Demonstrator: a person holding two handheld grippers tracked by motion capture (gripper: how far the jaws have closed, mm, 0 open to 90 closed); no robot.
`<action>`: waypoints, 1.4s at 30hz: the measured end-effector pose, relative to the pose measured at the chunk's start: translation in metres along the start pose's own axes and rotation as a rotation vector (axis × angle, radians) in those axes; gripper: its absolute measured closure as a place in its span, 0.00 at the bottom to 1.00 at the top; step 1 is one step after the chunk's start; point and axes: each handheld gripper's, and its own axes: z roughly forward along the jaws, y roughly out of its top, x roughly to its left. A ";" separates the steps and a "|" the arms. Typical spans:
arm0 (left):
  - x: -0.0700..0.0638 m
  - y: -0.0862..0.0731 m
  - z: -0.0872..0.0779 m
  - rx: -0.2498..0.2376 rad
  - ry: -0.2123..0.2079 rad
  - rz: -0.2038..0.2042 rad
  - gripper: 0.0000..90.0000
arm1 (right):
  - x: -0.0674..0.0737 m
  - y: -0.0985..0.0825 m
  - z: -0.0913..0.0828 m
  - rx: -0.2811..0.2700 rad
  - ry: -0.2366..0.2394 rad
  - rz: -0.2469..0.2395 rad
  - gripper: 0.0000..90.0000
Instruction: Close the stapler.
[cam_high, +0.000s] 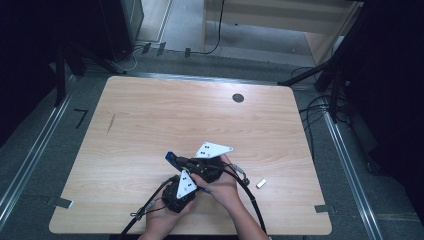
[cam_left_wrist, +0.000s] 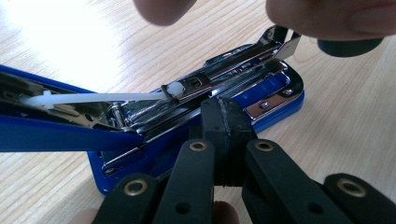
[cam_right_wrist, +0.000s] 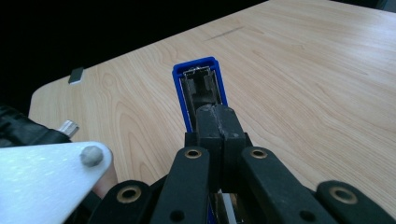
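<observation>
One blue stapler (cam_high: 171, 157), long axis up-left

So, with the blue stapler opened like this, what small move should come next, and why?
Probably take the shut right gripper to the small white piece on the table: the stapler lies open with its metal magazine bared, seemingly ready for loading, if that piece is staples.

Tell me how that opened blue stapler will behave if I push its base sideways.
The blue stapler should slide, not roll: its flat base lies on the smooth wooden table. The raised lid hinges freely, so it may swing or snap down. Metal magazine suggests some heft.
</observation>
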 end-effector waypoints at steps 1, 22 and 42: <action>0.000 0.000 0.000 0.000 -0.003 -0.003 1.00 | -0.001 0.000 0.003 0.010 0.000 -0.001 1.00; 0.000 0.000 0.000 0.002 -0.003 -0.006 1.00 | -0.004 -0.003 0.036 0.201 -0.009 -0.035 1.00; 0.000 0.000 0.000 0.003 -0.003 -0.002 1.00 | -0.008 0.001 0.027 0.198 -0.022 -0.006 1.00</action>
